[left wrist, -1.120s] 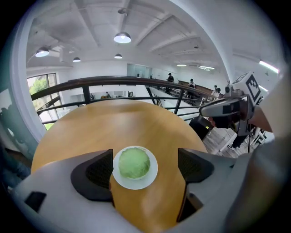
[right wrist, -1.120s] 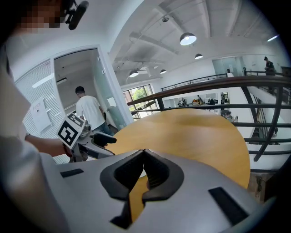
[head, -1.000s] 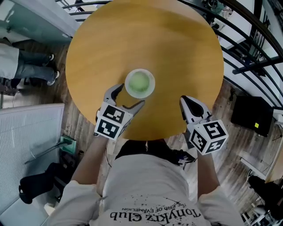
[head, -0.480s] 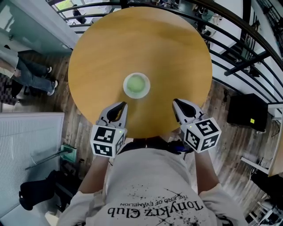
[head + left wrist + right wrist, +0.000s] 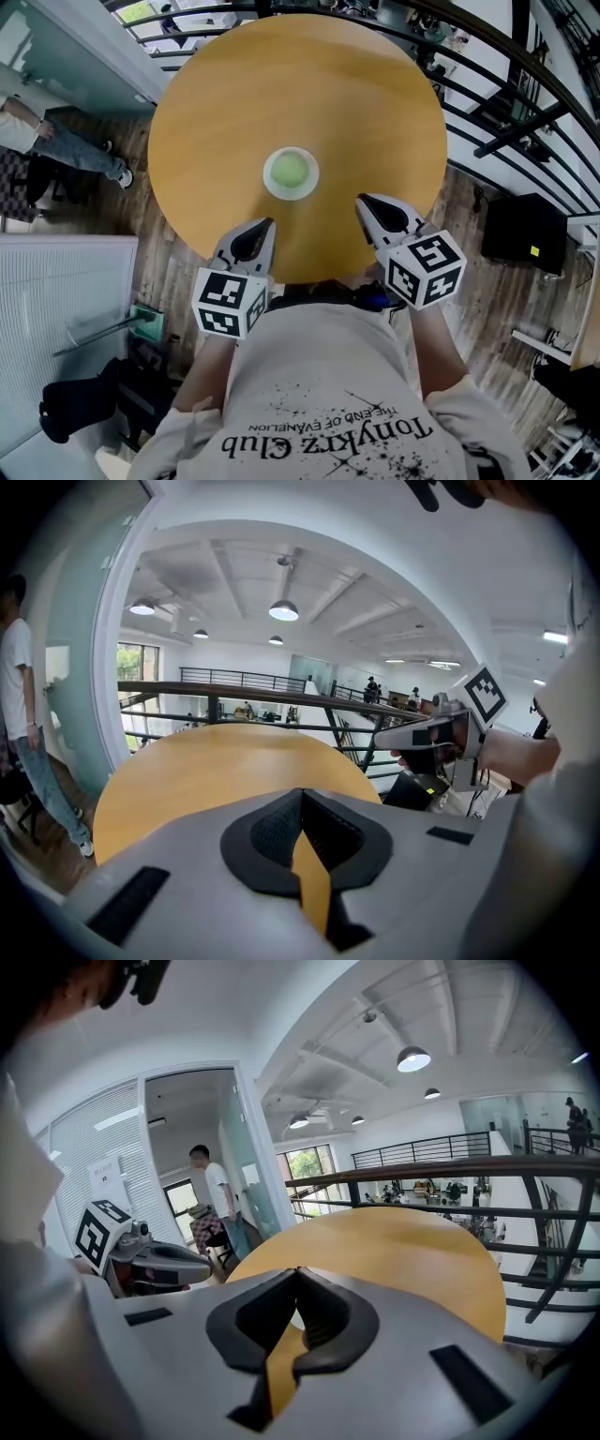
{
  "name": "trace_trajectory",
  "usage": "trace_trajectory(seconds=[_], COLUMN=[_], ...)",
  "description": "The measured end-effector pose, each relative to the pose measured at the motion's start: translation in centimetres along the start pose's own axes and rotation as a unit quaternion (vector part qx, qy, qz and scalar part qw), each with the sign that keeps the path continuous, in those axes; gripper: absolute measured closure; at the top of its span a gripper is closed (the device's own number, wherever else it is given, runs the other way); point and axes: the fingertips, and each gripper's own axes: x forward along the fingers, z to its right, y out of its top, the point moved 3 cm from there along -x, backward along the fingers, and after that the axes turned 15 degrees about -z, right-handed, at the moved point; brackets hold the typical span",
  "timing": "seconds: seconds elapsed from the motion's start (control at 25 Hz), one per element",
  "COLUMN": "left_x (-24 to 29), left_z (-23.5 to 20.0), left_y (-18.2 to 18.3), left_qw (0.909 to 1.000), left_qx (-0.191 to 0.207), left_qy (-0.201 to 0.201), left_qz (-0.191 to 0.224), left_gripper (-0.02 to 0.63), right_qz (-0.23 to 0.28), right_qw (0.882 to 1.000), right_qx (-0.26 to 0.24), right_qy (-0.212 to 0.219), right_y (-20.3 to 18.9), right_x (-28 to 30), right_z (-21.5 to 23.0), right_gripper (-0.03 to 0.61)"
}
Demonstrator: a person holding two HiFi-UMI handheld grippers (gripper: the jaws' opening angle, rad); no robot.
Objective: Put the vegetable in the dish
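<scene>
A white dish (image 5: 291,173) stands in the middle of the round wooden table (image 5: 375,112), and a pale green vegetable (image 5: 291,170) lies inside it. My left gripper (image 5: 265,226) hovers at the table's near edge, below and left of the dish and apart from it; its jaws are shut with nothing between them. In the left gripper view its pads (image 5: 281,832) meet over the tabletop. My right gripper (image 5: 362,202) is at the near edge to the dish's right, also shut and empty, with its pads (image 5: 323,1321) touching.
A black metal railing (image 5: 525,112) curves round the table's far and right sides. A person (image 5: 56,150) stands on the wooden floor at the left. A black box (image 5: 527,239) sits on the floor at the right. A white slatted panel (image 5: 66,300) is at the lower left.
The left gripper stood open beside the dish; it has pulled back to the table's near edge and shut. The right gripper has shifted slightly left. The vegetable stays in the dish.
</scene>
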Motion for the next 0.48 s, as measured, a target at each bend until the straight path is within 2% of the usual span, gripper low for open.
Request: trace_trajectory(seconds=[0.48], left_x=[-0.47], left_z=[-0.54], left_y=[-0.08], left_qw=[1.0000], left_qx=[0.000], left_qy=[0.009], left_qz=[-0.003], left_gripper=[0.591], right_qz=[-0.012], right_qw=[1.000], right_qx=[-0.006], right_qy=[0.007], right_y=[-0.47], right_x=[0.34], right_z=[-0.71], right_gripper=[0.555])
